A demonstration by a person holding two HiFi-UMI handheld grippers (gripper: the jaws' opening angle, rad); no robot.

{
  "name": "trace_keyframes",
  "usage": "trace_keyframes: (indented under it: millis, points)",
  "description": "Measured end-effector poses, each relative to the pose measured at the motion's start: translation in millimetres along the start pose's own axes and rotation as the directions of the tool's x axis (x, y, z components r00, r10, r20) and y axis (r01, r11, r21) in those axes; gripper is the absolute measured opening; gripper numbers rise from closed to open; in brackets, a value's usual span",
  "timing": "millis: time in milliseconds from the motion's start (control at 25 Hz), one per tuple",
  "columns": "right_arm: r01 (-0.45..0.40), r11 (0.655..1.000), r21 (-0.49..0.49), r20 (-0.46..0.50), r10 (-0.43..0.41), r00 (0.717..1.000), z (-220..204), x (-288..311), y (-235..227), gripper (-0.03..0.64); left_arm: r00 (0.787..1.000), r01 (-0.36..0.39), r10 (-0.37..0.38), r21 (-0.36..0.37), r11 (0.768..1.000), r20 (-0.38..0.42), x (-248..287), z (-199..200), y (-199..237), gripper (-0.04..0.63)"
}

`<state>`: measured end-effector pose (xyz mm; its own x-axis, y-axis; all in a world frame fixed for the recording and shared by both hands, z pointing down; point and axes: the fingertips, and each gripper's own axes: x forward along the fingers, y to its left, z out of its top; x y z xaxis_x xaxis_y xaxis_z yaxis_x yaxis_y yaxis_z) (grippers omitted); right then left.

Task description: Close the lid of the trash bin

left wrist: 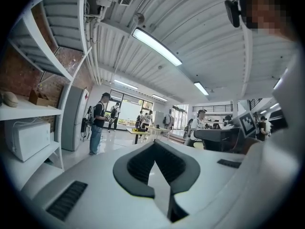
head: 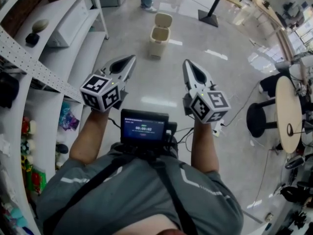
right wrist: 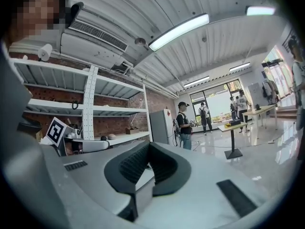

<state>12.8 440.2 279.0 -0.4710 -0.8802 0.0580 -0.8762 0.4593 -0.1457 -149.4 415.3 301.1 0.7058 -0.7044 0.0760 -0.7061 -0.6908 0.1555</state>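
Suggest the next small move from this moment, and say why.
Probably a step forward toward the trash bin. Its lid stands open, and both the left gripper and the right gripper, jaws together and empty, are well short of it.

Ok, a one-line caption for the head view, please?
Left tongs and right tongs, both shut and empty, held short of the trash bin, whose lid stands open.
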Motion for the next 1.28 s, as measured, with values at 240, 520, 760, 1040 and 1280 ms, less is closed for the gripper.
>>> trace_keyframes:
  millis: [240, 520, 760, 1040, 1280]
  points:
    - [-0.041, 0.999, 0.009, -0.009, 0.041, 0.999, 7.8, 21.8, -48.1, 0.011, 1.000, -0.021, 0.021, -0.003, 1.000, 0.001, 53.3, 8.0, -1.2, 0.002]
    - [-0.064, 0.998, 0.018, -0.009, 0.065, 0.998, 13.3, 52.4, -83.7, 0.011, 0.998, -0.047, 0.047, 0.004, 0.999, -0.030, 92.6, 11.8, 10.1, 0.003]
    - [-0.051, 0.998, 0.021, -0.031, 0.052, 0.998, 7.9, 91.4, -93.7, 0.011, 1.000, -0.021, 0.021, -0.023, 1.000, -0.004, 118.1, 10.0, 45.7, 0.002]
    - [-0.035, 0.999, 0.005, -0.028, 0.035, 0.999, 13.7, 145.1, -116.1, 0.011, 1.000, 0.000, 0.000, -0.011, 1.000, 0.012, 157.7, 18.7, 88.5, 0.003]
    - [-0.008, 1.000, 0.020, -0.043, 0.009, 0.999, 21.9, 260.9, -137.2, 0.011, 1.000, 0.024, -0.023, -0.025, 0.999, 0.004, 216.3, 40.7, 194.1, 0.003]
